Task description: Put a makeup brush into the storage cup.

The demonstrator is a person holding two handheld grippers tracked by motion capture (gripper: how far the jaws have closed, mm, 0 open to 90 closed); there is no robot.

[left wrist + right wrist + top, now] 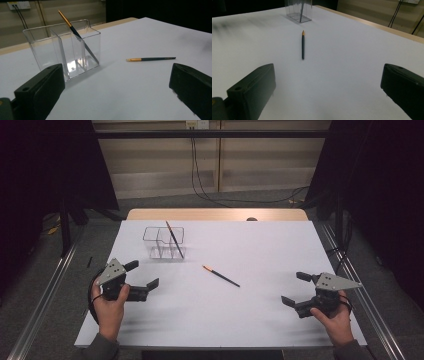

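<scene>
Nearest you, your left gripper and right gripper rest low at the near left and near right of the white table, each with its jaws spread wide and nothing between them (a ready stance, both well apart from the work, so either could reach inward). The jaws are matte black blocks with flat inner faces, and a grey three-cornered plate tops each body. Farther in, near the middle of the table, lies the loose brush: a slim round stick, dark along the handle with an orange-gold band toward its lighter tip, flat on the sheet and angled with the tip toward the far left. It lies free of everything, likely waiting to be picked up; in the right gripper view it points almost straight away from your jaws, so a grasp across the handle would suit its thin, rolling shape. Farther still, on the far left, stands the clear holder, a rigid transparent plastic box with thin glossy walls and inner partitions, upright on the table. A second brush of the same make leans inside one compartment, foot in a bottom corner and orange end above the rim (the walls prop it up).
</scene>
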